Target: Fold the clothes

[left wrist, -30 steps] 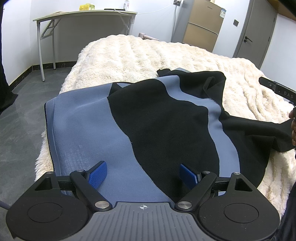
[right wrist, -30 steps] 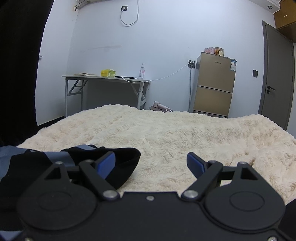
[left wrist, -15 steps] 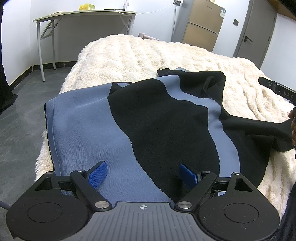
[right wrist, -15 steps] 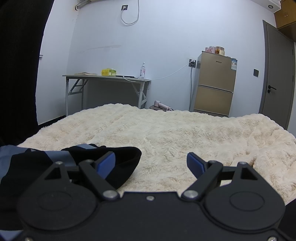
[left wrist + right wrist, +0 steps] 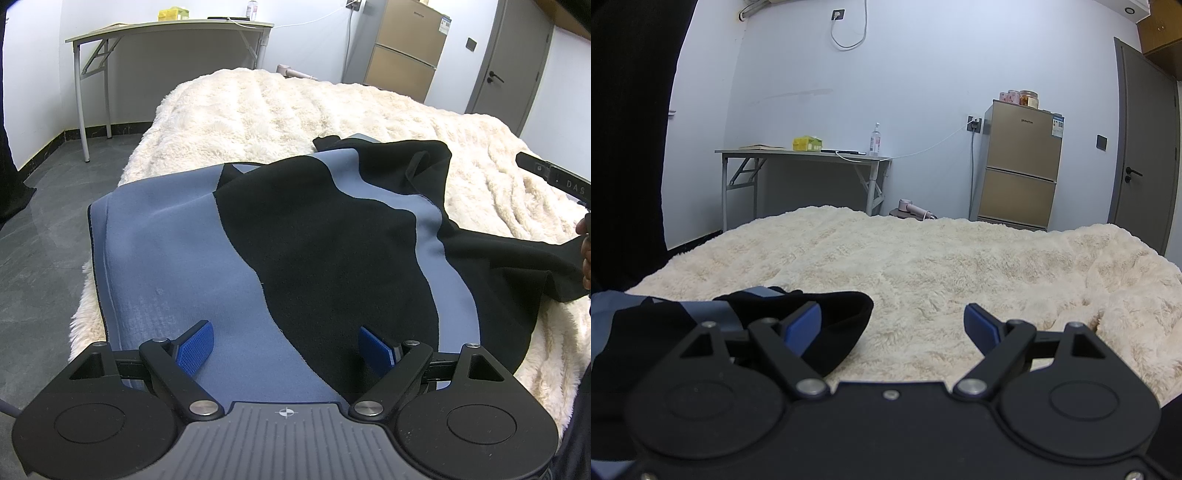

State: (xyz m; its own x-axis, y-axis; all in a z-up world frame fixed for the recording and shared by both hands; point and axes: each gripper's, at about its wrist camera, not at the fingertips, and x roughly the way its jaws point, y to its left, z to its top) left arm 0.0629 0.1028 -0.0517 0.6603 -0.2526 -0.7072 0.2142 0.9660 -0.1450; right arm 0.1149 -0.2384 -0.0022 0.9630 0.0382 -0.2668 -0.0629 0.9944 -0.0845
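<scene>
Blue-and-black soft-knit garment (image 5: 280,258) lies spread on the cream shaggy bed cover (image 5: 295,107), near edge of bed, one black part trailing off to the right; not yet folded, by the look of it

Left gripper (image 5: 284,345) hangs over the near hem, angled down at the cloth. Jaws spread wide, blue pads (image 5: 194,347) apart with fabric showing under the gap but nothing pinched. Reads as lined up for a grab at the hem

Right gripper (image 5: 892,325) sits low and close to level over the bed cover, jaws likewise spread and empty. Its left pad (image 5: 803,325) overlaps the black rounded end of the garment (image 5: 812,317) in view; cannot tell if it touches. Likely placed there to take that loose end

In the left view the right gripper's finger (image 5: 554,175) and part of a hand (image 5: 585,254) show at the right edge, beside the trailing black part

Background: grey folding desk (image 5: 798,151) and tan fridge (image 5: 1019,166) by the wall, well apart from the work

Judgement: start of a fold, both ends about to be picked; plush cover may snag or drag with the cloth
</scene>
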